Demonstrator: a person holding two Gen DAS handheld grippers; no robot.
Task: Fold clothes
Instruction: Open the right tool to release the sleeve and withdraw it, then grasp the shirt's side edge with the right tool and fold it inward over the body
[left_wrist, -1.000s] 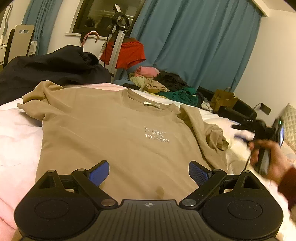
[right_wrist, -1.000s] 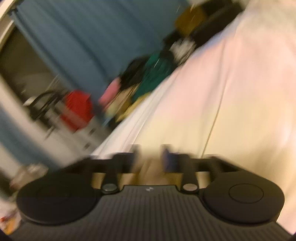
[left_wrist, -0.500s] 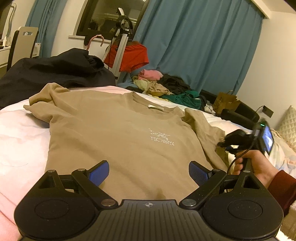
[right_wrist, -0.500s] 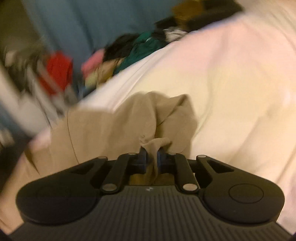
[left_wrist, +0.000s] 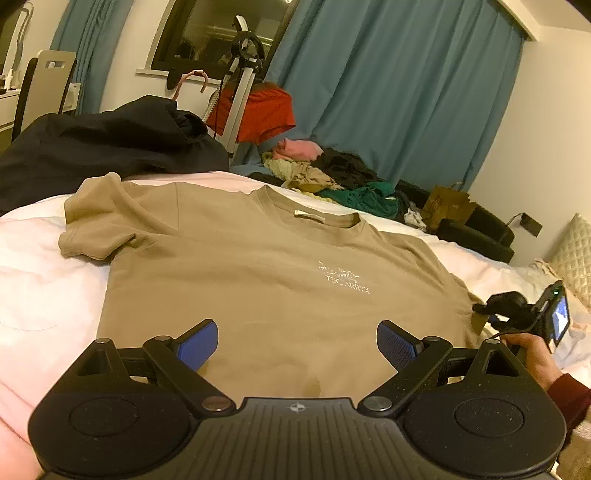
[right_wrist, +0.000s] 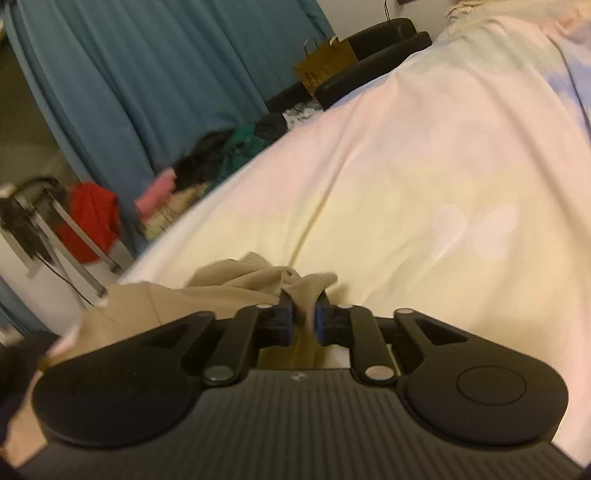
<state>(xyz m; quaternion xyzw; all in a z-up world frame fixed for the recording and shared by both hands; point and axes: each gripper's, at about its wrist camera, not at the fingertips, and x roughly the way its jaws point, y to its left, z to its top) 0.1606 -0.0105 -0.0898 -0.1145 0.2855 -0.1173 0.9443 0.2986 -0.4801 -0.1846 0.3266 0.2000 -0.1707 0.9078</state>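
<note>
A tan T-shirt (left_wrist: 258, 288) with a small white chest print lies face up on the pale bed (left_wrist: 33, 280), collar pointing away from me. My left gripper (left_wrist: 295, 330) hovers open just above its near hem, blue pads wide apart and holding nothing. At the shirt's right edge, a hand holds my right gripper (left_wrist: 484, 308). In the right wrist view that gripper (right_wrist: 304, 306) is shut on the bunched tan sleeve (right_wrist: 258, 277), which is drawn out sideways over the bed sheet (right_wrist: 424, 203). The other sleeve (left_wrist: 92, 229) lies crumpled at the far left.
A black garment (left_wrist: 103, 147) is heaped at the bed's far left corner. Beyond the far edge lie a pile of mixed clothes (left_wrist: 332, 177), a red garment on a stand (left_wrist: 266, 110), a paper bag (left_wrist: 447, 203) and blue curtains (left_wrist: 388, 92). A quilted pillow (left_wrist: 572, 251) sits at the right.
My right gripper came down onto the right sleeve, shut on it and drew it outward to the right, so the sleeve no longer lies folded over the shirt. The left gripper stayed open.
</note>
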